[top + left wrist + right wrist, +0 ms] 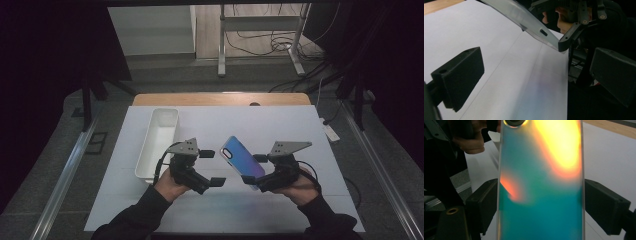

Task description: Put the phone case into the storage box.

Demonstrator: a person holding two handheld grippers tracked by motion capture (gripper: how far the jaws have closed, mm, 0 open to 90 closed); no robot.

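A phone (242,161) with a shimmering blue, teal and orange back is held tilted above the white sheet, its camera end up and to the left. My right gripper (254,169) is shut on its long sides; the right gripper view shows the phone (540,182) clamped between both jaws of the right gripper (544,206). My left gripper (212,167) stands open just left of the phone, with nothing between its jaws. In the left gripper view, the phone's clear-cased edge (524,17) runs above and beyond the open left gripper (536,77).
A long white bin (159,142) lies on the left of the white sheet (280,125), close to my left hand. The wooden table edge (220,98) shows at the back. Dark curtains, a metal stand and cables lie beyond the table.
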